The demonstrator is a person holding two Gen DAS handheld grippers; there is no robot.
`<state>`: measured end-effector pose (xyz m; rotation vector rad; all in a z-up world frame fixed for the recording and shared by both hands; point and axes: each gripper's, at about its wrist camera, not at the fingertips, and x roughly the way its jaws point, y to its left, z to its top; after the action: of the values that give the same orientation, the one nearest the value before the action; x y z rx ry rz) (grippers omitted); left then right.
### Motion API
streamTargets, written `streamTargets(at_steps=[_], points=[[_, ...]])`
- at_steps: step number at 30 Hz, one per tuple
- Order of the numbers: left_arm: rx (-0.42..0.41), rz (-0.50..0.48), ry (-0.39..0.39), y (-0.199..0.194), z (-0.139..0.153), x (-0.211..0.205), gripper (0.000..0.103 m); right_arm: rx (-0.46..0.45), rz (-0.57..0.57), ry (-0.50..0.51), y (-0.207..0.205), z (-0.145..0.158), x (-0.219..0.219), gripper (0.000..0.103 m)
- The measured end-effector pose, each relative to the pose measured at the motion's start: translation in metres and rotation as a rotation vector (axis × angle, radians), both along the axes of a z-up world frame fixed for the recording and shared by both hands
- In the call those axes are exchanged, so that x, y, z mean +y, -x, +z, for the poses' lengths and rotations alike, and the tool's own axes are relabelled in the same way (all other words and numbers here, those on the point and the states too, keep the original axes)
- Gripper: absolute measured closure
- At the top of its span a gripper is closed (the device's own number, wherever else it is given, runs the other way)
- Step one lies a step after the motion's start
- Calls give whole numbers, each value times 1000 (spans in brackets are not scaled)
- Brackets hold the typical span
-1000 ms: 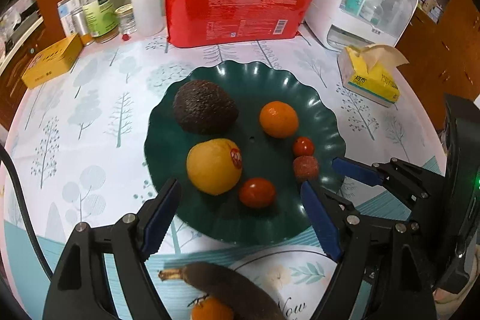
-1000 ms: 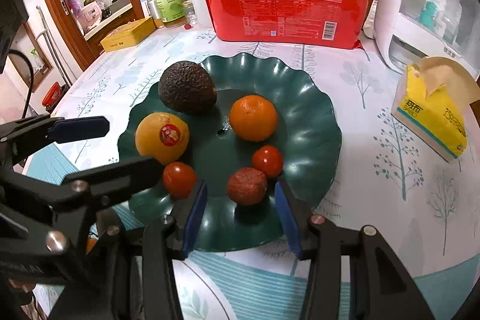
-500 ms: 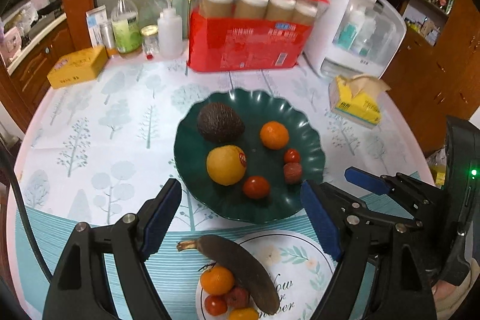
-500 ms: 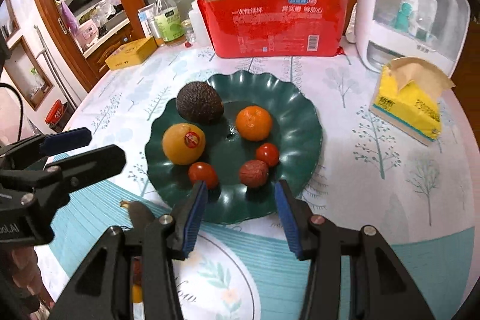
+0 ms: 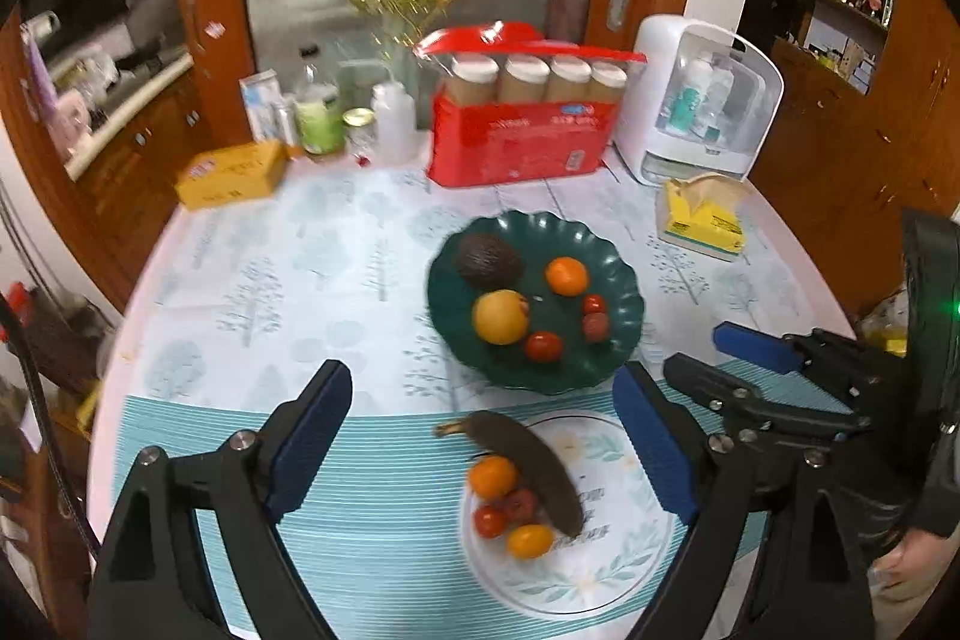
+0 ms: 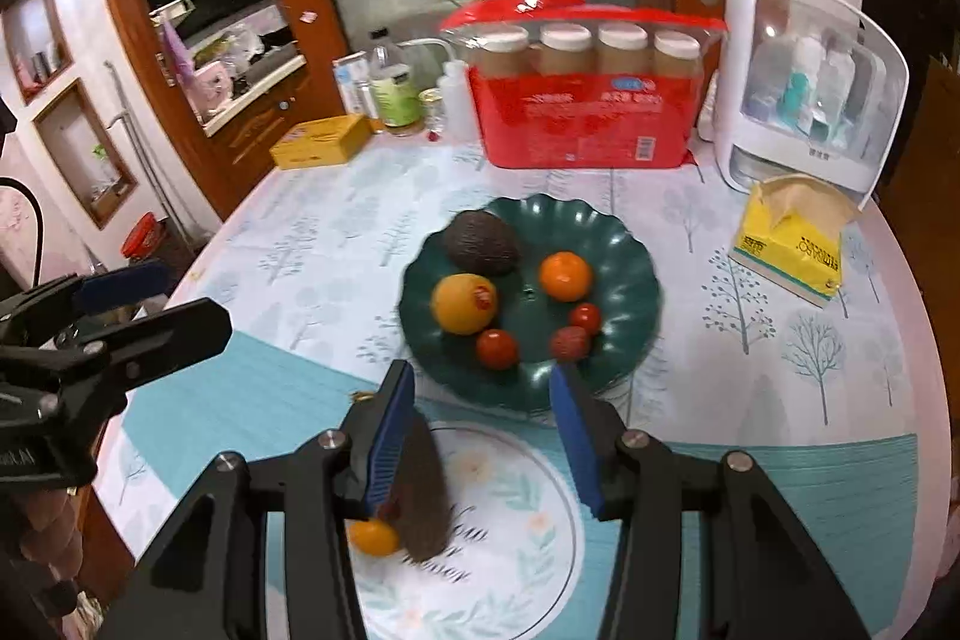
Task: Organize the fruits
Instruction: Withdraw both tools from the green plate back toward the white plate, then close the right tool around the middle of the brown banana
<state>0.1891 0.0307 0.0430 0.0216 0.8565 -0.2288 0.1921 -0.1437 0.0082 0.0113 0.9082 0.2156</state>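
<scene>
The right gripper (image 6: 483,430) hangs above the table (image 6: 780,400) with nothing between its parted jaws. A green scalloped plate (image 6: 624,244) holds an avocado (image 6: 482,242), a tangerine (image 6: 564,276) and tomatoes. The left gripper (image 6: 156,304) shows at left.

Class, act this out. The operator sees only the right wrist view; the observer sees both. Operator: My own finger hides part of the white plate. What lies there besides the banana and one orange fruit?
Observer: Four small fruits in all lie beside the banana on the white plate: an orange one, a tomato, a dark red one and a yellow-orange one.
Operator: Do they touch the banana?
Observer: The dark red and yellow-orange ones appear to rest against it.
Operator: Is the left gripper carrying anything?
Observer: No. The left gripper has its jaws opening, with nothing between them.
</scene>
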Motion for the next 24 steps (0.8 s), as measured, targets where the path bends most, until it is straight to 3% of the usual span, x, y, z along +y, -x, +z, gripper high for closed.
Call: streamTargets(at_steps=[6, 19, 22, 24], points=[[21, 18, 14, 21, -18, 19, 15, 14, 19, -6, 15, -6, 11, 55], [223, 2, 85, 48, -144, 8, 15, 182, 12, -44, 11, -88, 15, 56], [242, 43, 107, 50, -167, 1, 20, 231, 14, -63, 1, -111, 15, 59], [256, 65, 123, 48, -177, -2, 29, 258, 27, -78, -6, -124, 19, 62]])
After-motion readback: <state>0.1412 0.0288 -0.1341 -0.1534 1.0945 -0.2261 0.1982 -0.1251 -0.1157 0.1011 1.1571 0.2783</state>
